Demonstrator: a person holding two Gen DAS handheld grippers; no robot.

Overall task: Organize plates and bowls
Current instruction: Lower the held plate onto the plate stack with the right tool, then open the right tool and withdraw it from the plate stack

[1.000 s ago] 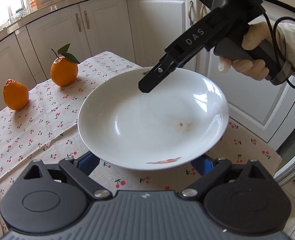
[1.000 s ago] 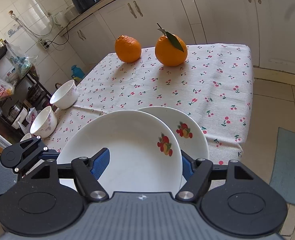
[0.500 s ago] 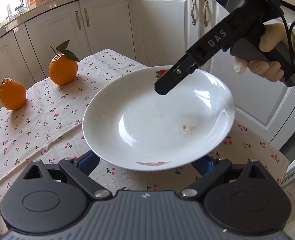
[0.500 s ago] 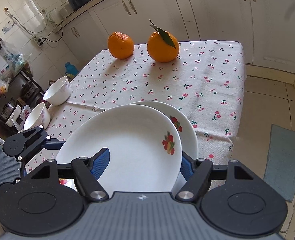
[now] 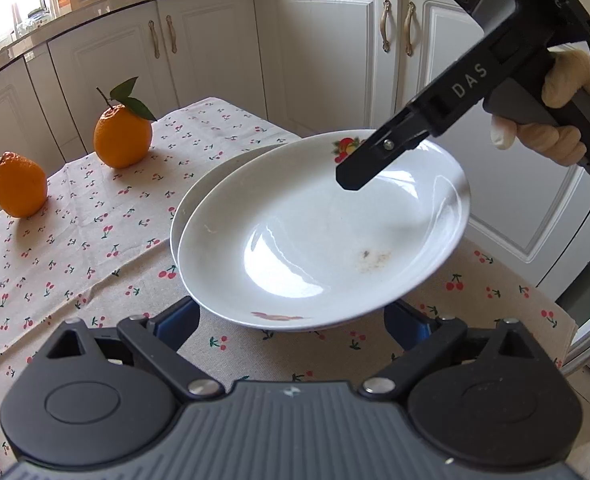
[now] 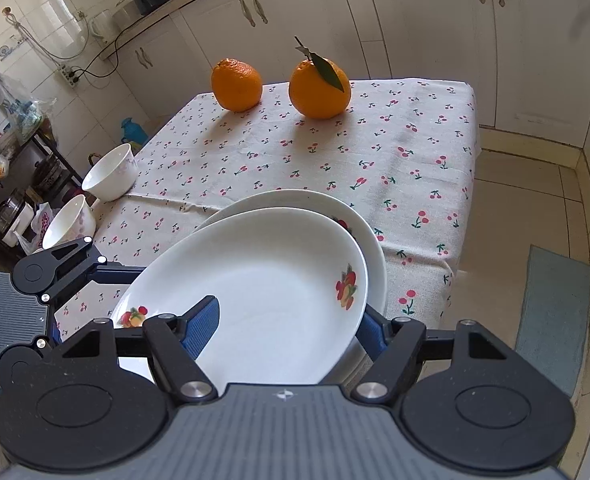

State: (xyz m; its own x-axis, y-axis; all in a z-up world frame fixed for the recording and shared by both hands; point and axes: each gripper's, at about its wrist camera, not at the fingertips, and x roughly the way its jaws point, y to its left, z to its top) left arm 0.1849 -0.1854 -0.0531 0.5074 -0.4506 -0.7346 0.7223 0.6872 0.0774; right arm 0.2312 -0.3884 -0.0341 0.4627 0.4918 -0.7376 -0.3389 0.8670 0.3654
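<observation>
Tilting above its twin, a white upper plate (image 6: 255,292) is held clamped by its rim in the right gripper (image 6: 287,332), one blue pad lying inside the dish and the other outside. The lower plate (image 6: 319,204) rests on the cherry-print tablecloth (image 6: 375,152), directly beneath the raised one and close to the table's corner. The left gripper (image 5: 291,316) is seen just beside the upper plate's near rim, its jaws opening wide, with that rim between them but not pressed. A slip is judged the main risk: the upper plate is carried on one edge only, and any loosening could drop it hard onto the lower plate and chip both. A skewed landing could also nudge the lower plate toward the table's edge. Two oranges (image 6: 319,84) sit beyond the lower plate, and two bowls (image 6: 111,172) stand well apart from it.
</observation>
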